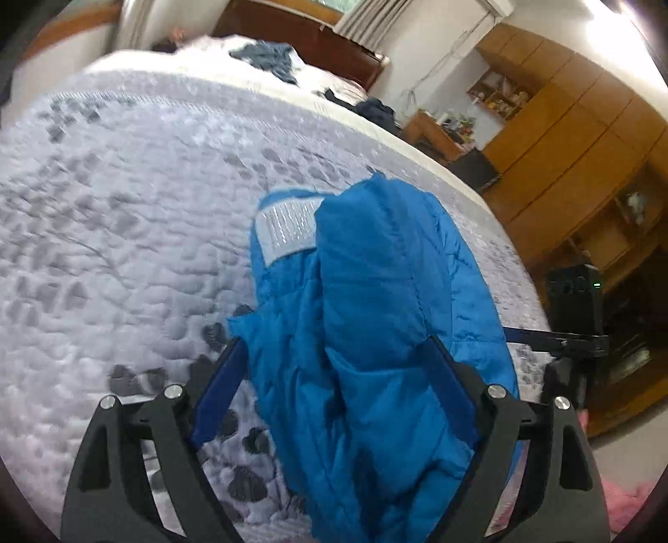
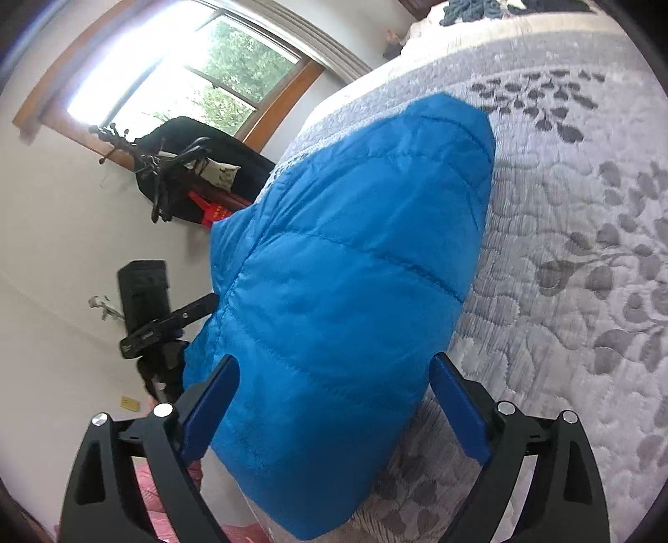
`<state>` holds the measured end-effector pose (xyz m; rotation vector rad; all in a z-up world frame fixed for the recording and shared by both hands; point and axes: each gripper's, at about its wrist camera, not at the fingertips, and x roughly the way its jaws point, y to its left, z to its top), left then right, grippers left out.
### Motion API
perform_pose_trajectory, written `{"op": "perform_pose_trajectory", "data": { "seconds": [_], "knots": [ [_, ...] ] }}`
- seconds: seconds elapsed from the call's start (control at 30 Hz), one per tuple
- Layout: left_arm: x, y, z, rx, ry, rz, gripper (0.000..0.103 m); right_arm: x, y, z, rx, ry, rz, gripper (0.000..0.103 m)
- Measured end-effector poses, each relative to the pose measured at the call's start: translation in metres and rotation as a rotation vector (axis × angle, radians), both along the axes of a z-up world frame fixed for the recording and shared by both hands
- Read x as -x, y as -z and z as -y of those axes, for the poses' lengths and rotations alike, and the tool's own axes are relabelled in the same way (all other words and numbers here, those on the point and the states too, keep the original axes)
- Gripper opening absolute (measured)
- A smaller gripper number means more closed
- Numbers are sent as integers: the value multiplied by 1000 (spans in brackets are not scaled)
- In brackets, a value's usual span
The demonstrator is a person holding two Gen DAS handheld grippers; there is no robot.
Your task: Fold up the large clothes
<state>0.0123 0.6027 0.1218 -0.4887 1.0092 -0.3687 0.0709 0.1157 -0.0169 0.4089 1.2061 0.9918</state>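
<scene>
left claw [image 1: 334, 363] spread wide, blue pads on either side of a bunched-up blue jacket [image 1: 367, 334], fabric stuffed between the fingers but not pinched as far as visible. right claw [image 2: 334, 376] same deal, spread wide with the jacket [image 2: 346, 271] filling the gap, pads at its sides, not clamping.

jacket lying on the bed [image 1: 125, 209], close to the near edge. quilted puffy stuff, stitched seams showing on the right view. from the left view crumpled into a tall lump with a white label [image 1: 286, 227] showing on an inner fold. from the right view smoother, one broad panel running away from the claw toward the far end of the bed, part hanging past the bed edge on the left.

bedspread [image 2: 563, 250] grey-white, quilted, dark leaf pattern all over.

just beside the jacket in each view, the other claw's black camera block: [image 1: 576, 309] on the right edge of the left view, [image 2: 146, 300] on the left of the right view.

bit of pink fabric [image 2: 167, 501] low down by the floor.

further off, dark clothes [image 1: 267, 58] heaped at the far end of the bed, wooden headboard [image 1: 300, 37] behind. wooden cabinets [image 1: 563, 125] along the wall, small desk [image 1: 434, 129] with clutter. on the other side a window [image 2: 188, 71] with trees outside, black bag and hangers [image 2: 183, 167] under it.
</scene>
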Motion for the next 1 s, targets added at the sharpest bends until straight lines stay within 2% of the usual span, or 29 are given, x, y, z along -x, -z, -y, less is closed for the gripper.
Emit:
{"op": "perform_pose_trajectory", "data": {
  "seconds": [0.13, 0.2, 0.3, 0.37, 0.53, 0.6, 0.67, 0.77, 0.9, 1.0],
  "knots": [
    [-8, 23, -5, 120, 45, -28, 90, -8, 13, -7, -18, -8, -37, 96],
    [-13, 38, -7, 200, 66, -57, 95, -10, 19, -12, -24, -9, -55, 98],
    [-16, 54, -7, 274, 92, -71, 101, -14, 32, -19, -35, -18, -87, 100],
    [-18, 64, -5, 336, 107, -82, 101, -15, 41, -24, -59, -30, -119, 100],
    [-20, 73, 4, 395, 121, -55, 101, -15, 50, -34, -84, -39, -116, 100],
    [-17, 74, 10, 390, 126, -21, 100, -13, 46, -34, -85, -37, -101, 92],
    [-14, 73, 16, 383, 128, -1, 99, -12, 40, -29, -105, -34, -96, 76],
    [-12, 71, 25, 404, 144, 22, 92, -9, 29, -25, -113, -36, -78, 60],
    [-13, 63, 46, 433, 166, 28, 82, -5, 6, -11, -105, -27, -18, 54],
    [-20, 52, 71, 447, 188, 37, 80, -5, -16, 12, -104, 9, 25, 54]
  ]
}}
